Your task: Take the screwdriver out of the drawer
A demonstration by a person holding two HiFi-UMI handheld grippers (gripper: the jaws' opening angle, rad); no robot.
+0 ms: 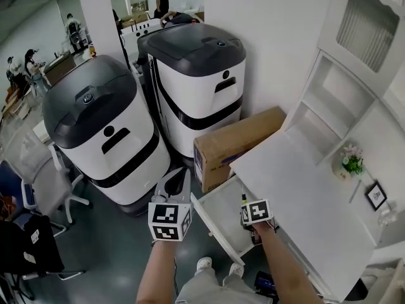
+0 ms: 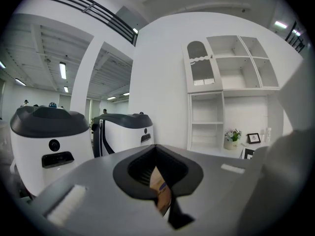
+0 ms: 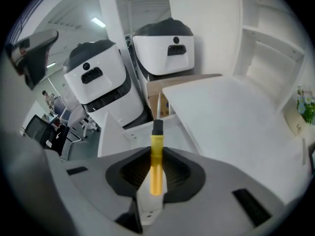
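My right gripper [image 3: 155, 178] is shut on the screwdriver [image 3: 156, 154], whose yellow handle with a black end sticks out past the jaws. In the head view the right gripper [image 1: 245, 205] hangs above the open white drawer [image 1: 212, 223] at the desk's left edge, and only a bit of the screwdriver [image 1: 243, 199] shows there. My left gripper [image 1: 174, 176] is held to the left of the drawer, over the floor. In its own view the left gripper [image 2: 160, 191] points about level, with a narrow gap between its jaws and nothing in it.
The white desk [image 1: 304, 195] has shelves at its back, with a small plant [image 1: 351, 162] and a picture frame [image 1: 376, 195]. A cardboard box [image 1: 234, 145] stands beside the drawer. Two big white and black machines [image 1: 104, 132] [image 1: 199, 84] stand behind. An office chair [image 1: 38, 170] is at the left.
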